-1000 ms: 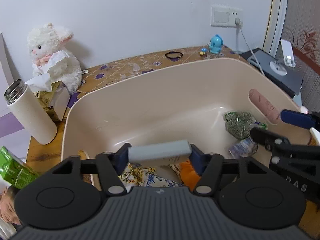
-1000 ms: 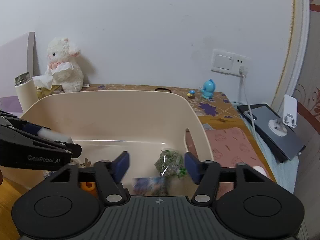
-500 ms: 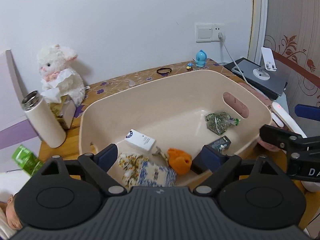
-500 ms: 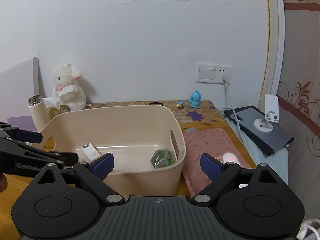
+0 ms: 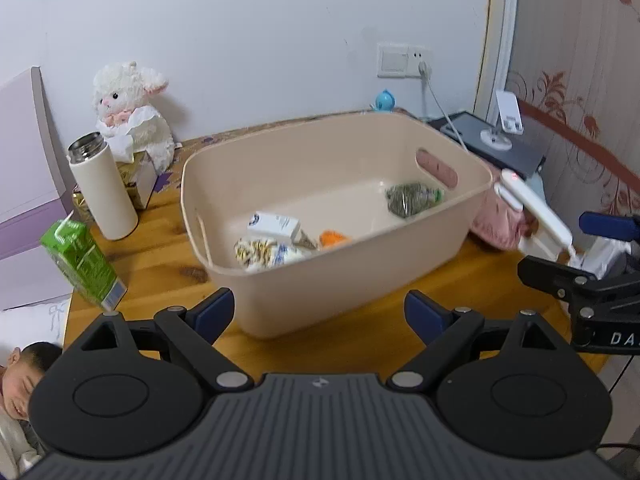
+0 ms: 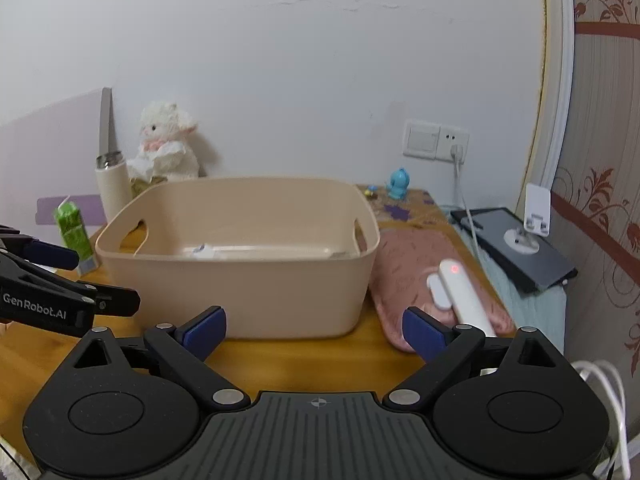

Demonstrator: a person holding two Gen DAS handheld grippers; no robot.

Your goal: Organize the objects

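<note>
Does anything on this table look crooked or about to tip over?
Yes. The green carton left of the beige bin leans noticeably in the left wrist view, near the table's edge. A white device lies slanted on the pink pad, apparently partly over its near edge. Nothing looks spilled.

From the right wrist view the near wall of the beige basket (image 6: 240, 280) hides nearly all its contents, while in the left wrist view the patterned packet (image 5: 266, 252) and orange item (image 5: 334, 237) inside are blurred, and a child's face (image 5: 18, 376) is cut off at the left edge.
</note>
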